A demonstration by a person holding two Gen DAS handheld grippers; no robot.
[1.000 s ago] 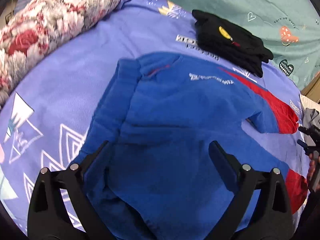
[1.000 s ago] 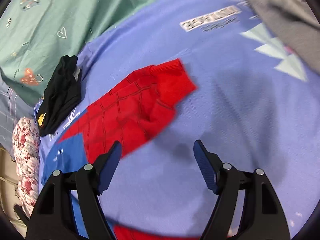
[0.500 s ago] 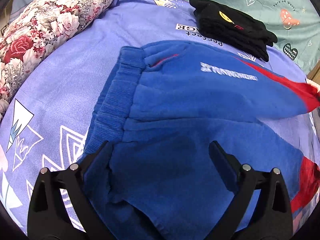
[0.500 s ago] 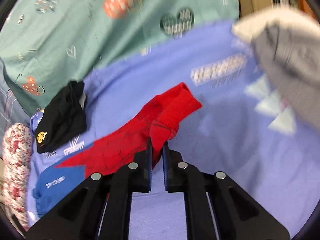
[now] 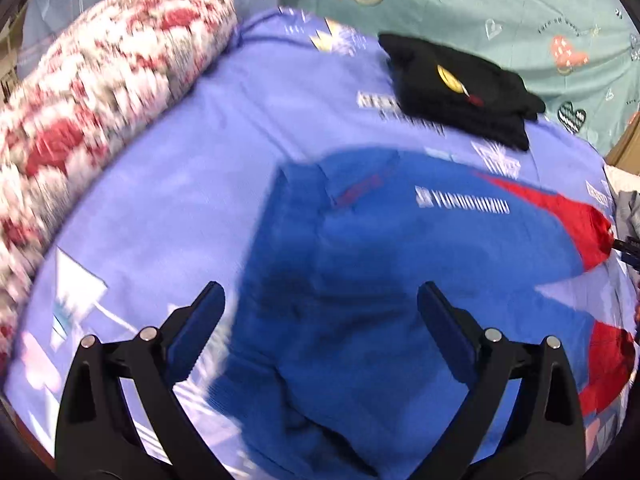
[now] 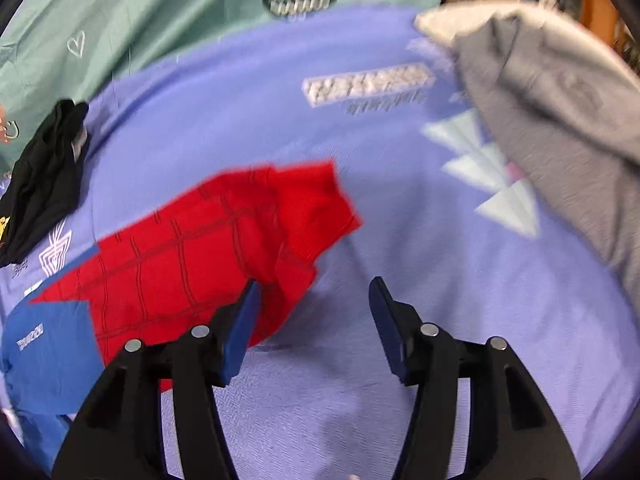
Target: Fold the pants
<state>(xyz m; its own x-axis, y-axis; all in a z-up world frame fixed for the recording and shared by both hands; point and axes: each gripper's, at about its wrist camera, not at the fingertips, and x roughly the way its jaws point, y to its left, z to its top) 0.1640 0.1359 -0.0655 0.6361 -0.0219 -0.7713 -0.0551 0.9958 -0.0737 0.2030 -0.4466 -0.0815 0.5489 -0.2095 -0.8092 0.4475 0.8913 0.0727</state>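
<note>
Blue pants with red lower legs [image 5: 400, 264] lie on a lilac bedsheet [image 5: 192, 184], waistband at the left. My left gripper [image 5: 320, 312] is open and empty above the seat and waistband. In the right wrist view the red leg end [image 6: 224, 248] lies rumpled on the sheet. My right gripper [image 6: 314, 316] is open and empty, its left finger [image 6: 240, 332] beside the red cuff, apart from it.
A folded black garment [image 5: 460, 88] lies at the far side of the bed and shows in the right wrist view [image 6: 40, 176]. A floral pillow [image 5: 96, 104] is at the left. A grey garment [image 6: 560, 120] lies at the right. Teal bedding [image 6: 160, 20] is behind.
My right gripper was shut on the red cuff half a second ago; now it is open and the cuff lies on the sheet. My left gripper has drawn back slightly, still open.
</note>
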